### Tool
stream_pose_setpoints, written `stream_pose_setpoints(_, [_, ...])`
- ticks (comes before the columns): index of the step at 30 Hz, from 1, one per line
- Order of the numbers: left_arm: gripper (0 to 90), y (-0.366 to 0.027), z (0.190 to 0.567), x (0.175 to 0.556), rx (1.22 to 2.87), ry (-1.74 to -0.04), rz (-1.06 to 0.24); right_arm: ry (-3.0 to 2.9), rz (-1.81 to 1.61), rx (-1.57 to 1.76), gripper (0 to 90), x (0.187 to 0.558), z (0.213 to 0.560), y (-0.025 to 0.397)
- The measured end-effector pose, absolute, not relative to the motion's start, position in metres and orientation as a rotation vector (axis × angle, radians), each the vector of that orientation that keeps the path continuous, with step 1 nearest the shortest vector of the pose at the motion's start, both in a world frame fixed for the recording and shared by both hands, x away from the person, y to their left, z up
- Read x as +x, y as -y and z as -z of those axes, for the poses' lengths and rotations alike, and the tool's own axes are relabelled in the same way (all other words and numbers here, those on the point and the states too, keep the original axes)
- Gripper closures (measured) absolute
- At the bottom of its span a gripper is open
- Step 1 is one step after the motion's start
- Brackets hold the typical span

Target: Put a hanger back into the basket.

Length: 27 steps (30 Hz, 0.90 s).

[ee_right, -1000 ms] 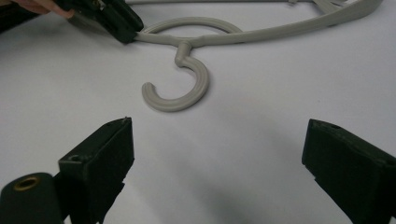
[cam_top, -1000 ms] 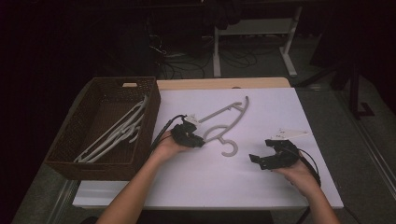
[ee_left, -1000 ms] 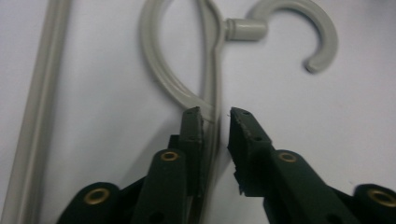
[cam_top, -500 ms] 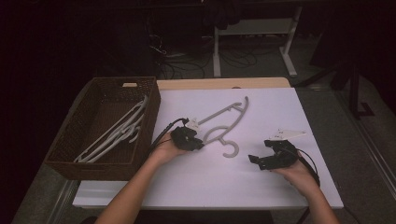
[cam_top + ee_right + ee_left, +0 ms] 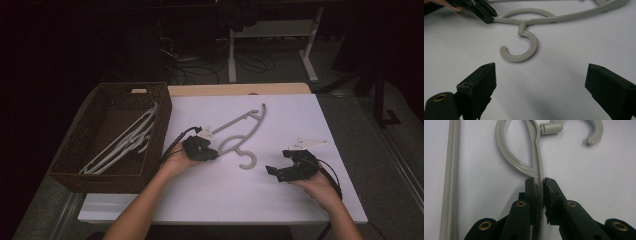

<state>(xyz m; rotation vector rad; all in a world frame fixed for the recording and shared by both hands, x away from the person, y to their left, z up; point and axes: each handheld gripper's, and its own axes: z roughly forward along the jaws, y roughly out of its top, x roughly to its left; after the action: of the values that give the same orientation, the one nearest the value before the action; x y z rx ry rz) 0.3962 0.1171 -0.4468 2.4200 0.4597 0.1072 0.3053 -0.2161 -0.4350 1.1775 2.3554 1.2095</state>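
A grey plastic hanger [image 5: 235,121] lies flat on the white table [image 5: 225,200], its hook [image 5: 246,162] pointing toward me. My left gripper [image 5: 202,150] is at the hanger's left end. In the left gripper view the left gripper [image 5: 541,185] is shut on the hanger [image 5: 510,160], pinching its thin arm just below the loop. My right gripper [image 5: 285,169] rests on the table to the right of the hook. In the right gripper view the right gripper [image 5: 540,67] stands wide open with nothing between its jaws, the hook [image 5: 524,53] a short way ahead and the left gripper [image 5: 482,11] beyond it.
A brown wicker basket [image 5: 115,181] stands at the table's left edge and holds several pale hangers [image 5: 125,142]. A wooden strip [image 5: 240,89] runs along the far edge. Beyond the table is a dark floor with cables and desk legs [image 5: 232,55].
My left hand and its gripper have shifted slightly toward me at the hanger's left end. The hanger and the right gripper have hardly moved.
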Motion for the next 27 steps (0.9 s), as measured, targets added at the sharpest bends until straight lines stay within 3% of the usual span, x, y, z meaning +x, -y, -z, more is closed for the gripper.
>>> stream_pose_setpoints(7, [82.6,-0.117,0.429,0.394,2.368,-0.473,-0.083,-2.347,-1.216,1.180,9.4,0.305,0.434,0.218])
stream_pose_setpoints(27, [83.2,-0.128,0.336,0.382,2.251,-0.440,-0.198,-2.341,-1.216,1.180,9.4,0.305,0.434,0.218])
